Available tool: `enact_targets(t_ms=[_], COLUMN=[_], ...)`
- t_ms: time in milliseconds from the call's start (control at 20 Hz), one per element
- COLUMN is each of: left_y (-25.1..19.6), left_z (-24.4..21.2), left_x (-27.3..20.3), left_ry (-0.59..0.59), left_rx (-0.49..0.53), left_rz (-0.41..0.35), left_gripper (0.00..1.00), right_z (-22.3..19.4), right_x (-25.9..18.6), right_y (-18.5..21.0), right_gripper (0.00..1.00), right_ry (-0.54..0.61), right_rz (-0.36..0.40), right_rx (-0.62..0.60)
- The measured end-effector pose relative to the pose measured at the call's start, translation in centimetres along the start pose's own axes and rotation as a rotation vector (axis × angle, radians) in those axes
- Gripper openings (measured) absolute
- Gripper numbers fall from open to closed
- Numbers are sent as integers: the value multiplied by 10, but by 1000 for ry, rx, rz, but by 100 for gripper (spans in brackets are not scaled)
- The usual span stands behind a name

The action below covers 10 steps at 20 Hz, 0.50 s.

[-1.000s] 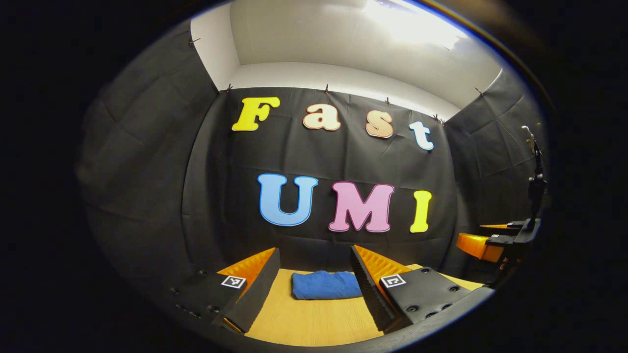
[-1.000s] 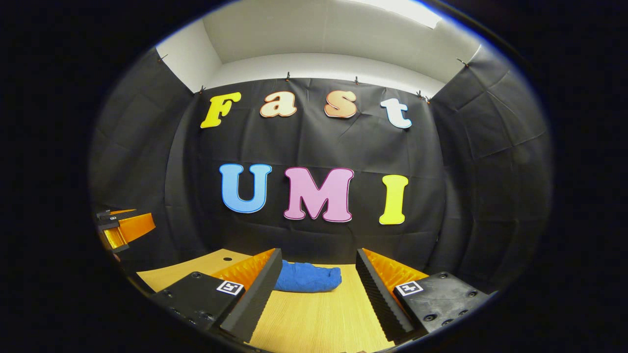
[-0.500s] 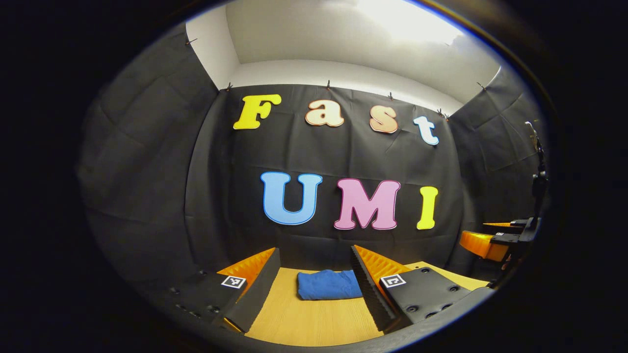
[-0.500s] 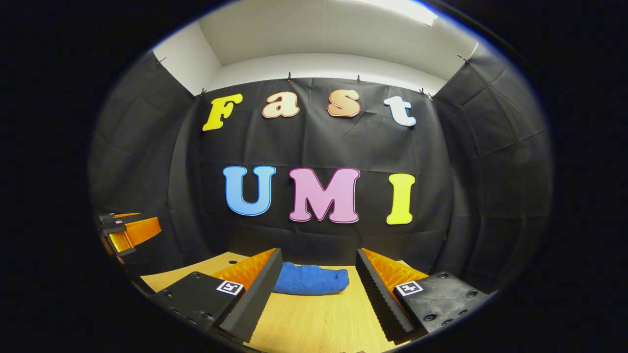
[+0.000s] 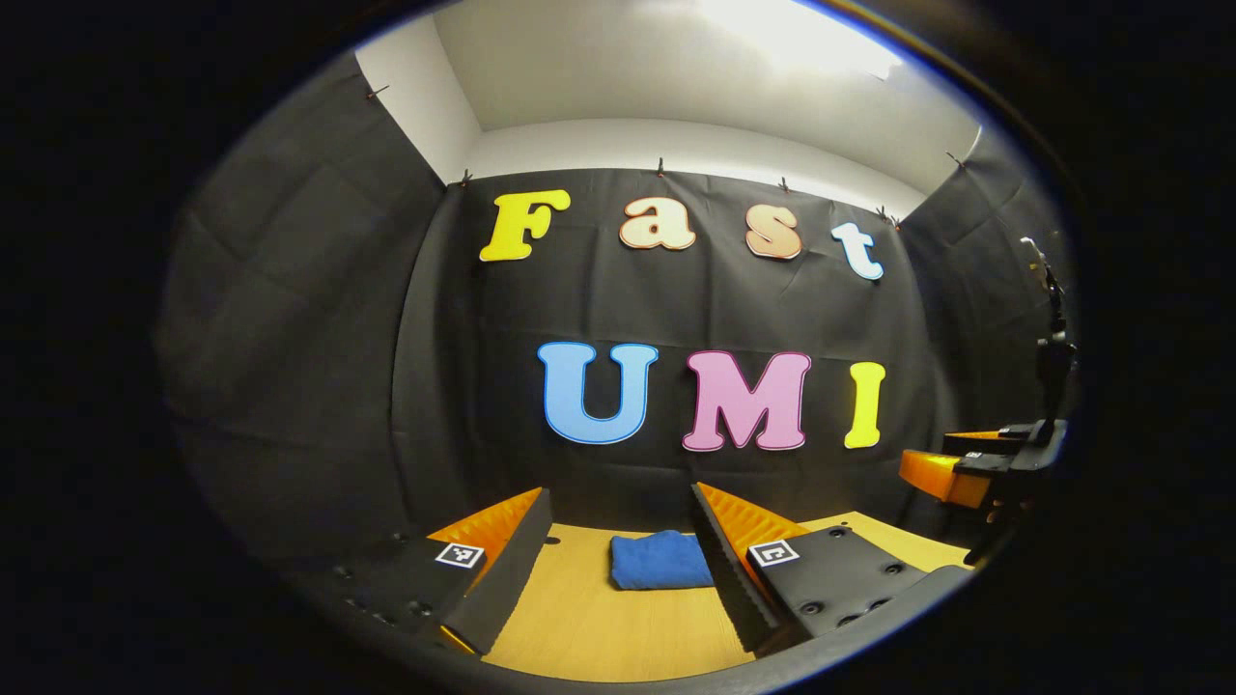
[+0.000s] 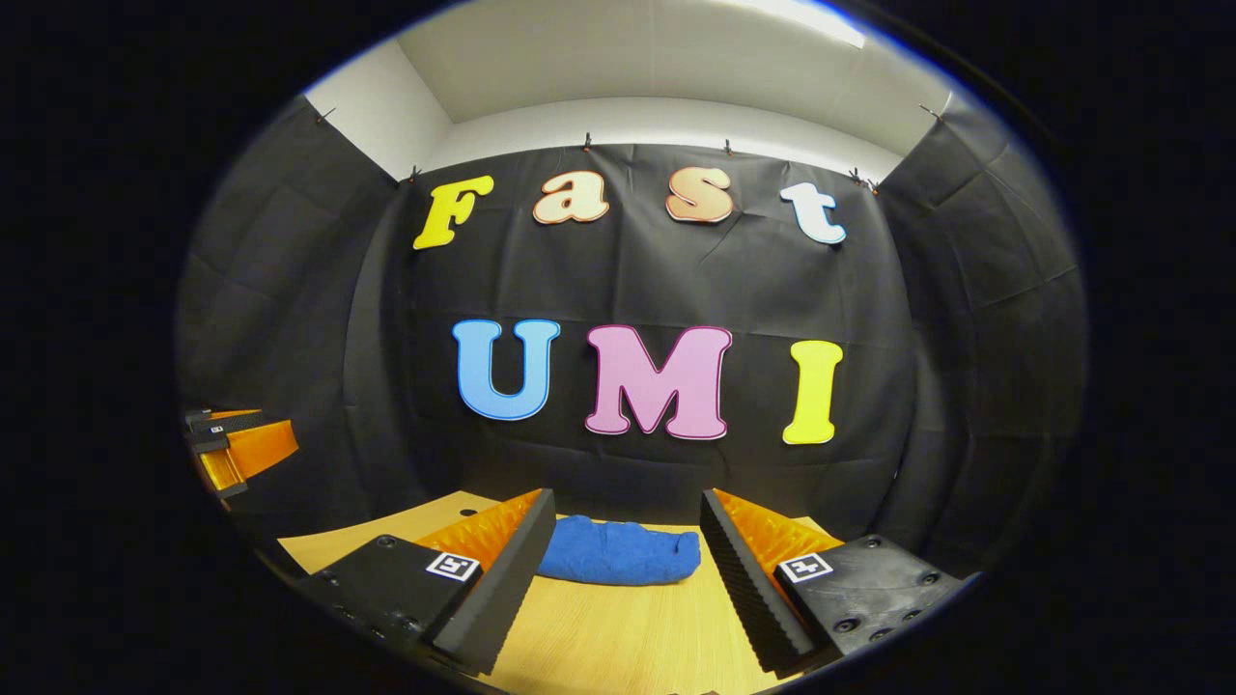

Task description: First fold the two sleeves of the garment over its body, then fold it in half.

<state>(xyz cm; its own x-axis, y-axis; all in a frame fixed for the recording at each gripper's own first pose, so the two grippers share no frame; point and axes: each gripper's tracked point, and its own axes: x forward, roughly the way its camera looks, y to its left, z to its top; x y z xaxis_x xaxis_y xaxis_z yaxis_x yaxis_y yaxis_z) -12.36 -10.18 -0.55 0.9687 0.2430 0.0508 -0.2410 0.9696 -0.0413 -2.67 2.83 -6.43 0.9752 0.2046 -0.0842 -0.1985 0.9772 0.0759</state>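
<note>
A blue garment [image 5: 660, 561] lies as a small folded bundle on the wooden table [image 5: 599, 627], near the back wall. In the left gripper view my left gripper [image 5: 618, 569] is open, held above the table with the bundle showing beyond its fingers. The right gripper view shows the same garment [image 6: 623, 552] between and beyond the fingers of my right gripper [image 6: 628, 569], which is also open and holds nothing. Each gripper shows at the edge of the other's view: the right gripper [image 5: 951, 473] at far right, the left gripper [image 6: 237, 449] at far left.
The wooden table [image 6: 618, 647] runs up to the black cloth wall behind the garment. A dark stand [image 5: 1051, 367] rises at the far right of the left gripper view. Bare wood lies in front of the bundle.
Both grippers have shifted a little, so the garment and the wall have slid to the right in both views. The garment itself has not moved, and both grippers stay open.
</note>
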Motion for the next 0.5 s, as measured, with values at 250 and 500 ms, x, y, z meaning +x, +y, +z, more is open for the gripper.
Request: enact_targets(t_ms=[250, 500], left_y=[-1, 0], left_z=[6, 3], left_x=[-4, 0], left_ry=[-14, -8], left_rx=[33, 33], left_rz=[-9, -13], left_gripper=[82, 82], right_z=[-2, -4], right_x=[6, 8], right_y=[10, 13], right_gripper=[96, 96], right_ry=[-2, 4], right_rz=[29, 33], right_rx=[-6, -4])
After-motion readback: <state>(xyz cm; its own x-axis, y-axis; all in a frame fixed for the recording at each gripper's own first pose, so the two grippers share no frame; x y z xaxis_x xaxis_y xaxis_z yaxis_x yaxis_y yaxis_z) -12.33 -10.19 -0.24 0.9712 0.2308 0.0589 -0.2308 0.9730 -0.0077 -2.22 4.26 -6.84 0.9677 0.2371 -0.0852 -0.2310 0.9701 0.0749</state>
